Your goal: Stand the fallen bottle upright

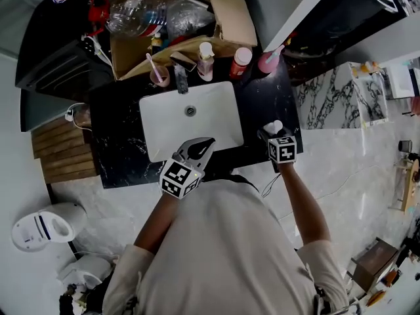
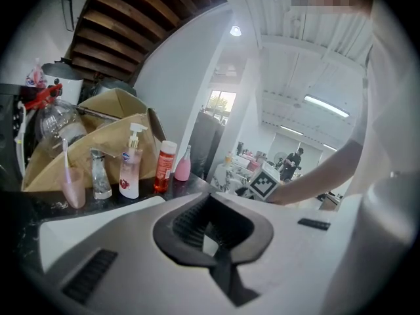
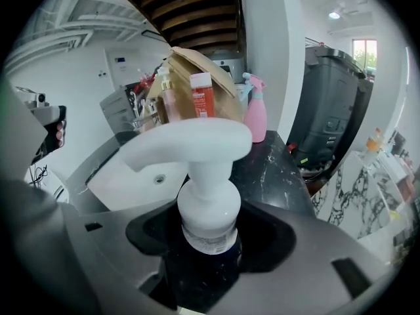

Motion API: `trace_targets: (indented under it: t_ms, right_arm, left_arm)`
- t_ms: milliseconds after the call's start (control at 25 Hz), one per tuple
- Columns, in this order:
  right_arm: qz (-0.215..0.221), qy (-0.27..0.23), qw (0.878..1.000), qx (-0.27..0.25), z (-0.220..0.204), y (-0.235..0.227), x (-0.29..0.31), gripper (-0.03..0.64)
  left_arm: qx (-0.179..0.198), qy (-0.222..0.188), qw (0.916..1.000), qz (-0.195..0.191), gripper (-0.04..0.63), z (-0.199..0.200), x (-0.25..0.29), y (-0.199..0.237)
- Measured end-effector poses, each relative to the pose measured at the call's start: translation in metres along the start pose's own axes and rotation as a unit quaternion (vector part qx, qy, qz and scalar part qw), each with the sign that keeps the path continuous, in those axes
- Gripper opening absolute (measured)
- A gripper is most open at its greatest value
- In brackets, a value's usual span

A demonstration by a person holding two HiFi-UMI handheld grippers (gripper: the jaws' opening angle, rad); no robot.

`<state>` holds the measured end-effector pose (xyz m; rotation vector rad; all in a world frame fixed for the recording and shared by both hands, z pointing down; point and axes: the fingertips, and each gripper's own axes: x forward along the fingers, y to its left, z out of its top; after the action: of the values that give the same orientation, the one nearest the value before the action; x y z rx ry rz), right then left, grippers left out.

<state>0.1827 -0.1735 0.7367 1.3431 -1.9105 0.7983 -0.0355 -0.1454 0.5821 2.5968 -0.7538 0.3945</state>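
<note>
White plastic pump head on a dark body: this is the bottle, the subject of the task. It is at the front right corner of the worktop, right of the sink, with its pump top showing just beyond the marker cube in the head view.

Right gripper: jaws stand wide and clamp the dark body just below the white collar. The spout points left, toward the sink. Whether the base touches the worktop is hidden by the gripper, so I cannot confirm that the bottle is upright.

Left gripper: jaws together with nothing between them, held above the front edge of the sink and well apart from the bottle.

Handling assessment:
- The body looks like smooth, stiff plastic, so it is likely to slip if held lightly and unlikely to break.
- The fill level cannot be seen, so the weight is unknown. The tall pump probably makes it top-heavy.
- The present hold on the body is judged correct. The pump head would sink or swivel under pressure and should not be gripped.
- The corner position leaves little margin, so set the base flat before letting go.
</note>
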Motion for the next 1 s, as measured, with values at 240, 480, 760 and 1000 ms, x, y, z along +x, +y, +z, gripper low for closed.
trace_targets:
  t_ms: [240, 480, 760, 1000]
  right_arm:
    - [-0.012, -0.053, 0.998, -0.023, 0.000, 0.002, -0.005, 0.276]
    - [-0.013, -0.081, 0.995, -0.052, -0.006, 0.004, -0.008, 0.278]
    - [-0.011, -0.089, 0.995, -0.044, -0.008, 0.005, -0.008, 0.287]
    - [0.010, -0.091, 0.995, -0.040, -0.011, 0.004, -0.017, 0.314]
  left_arm:
    - [0.005, 0.011, 0.9999, 0.002, 0.008, -0.001, 0.002, -0.008]
    - [0.003, 0.019, 0.9998, 0.011, 0.008, -0.005, 0.002, -0.013]
    - [0.004, 0.025, 0.9996, 0.015, 0.008, -0.006, 0.006, -0.021]
    - [0.007, 0.025, 0.9995, 0.019, 0.008, -0.006, 0.009, -0.031]
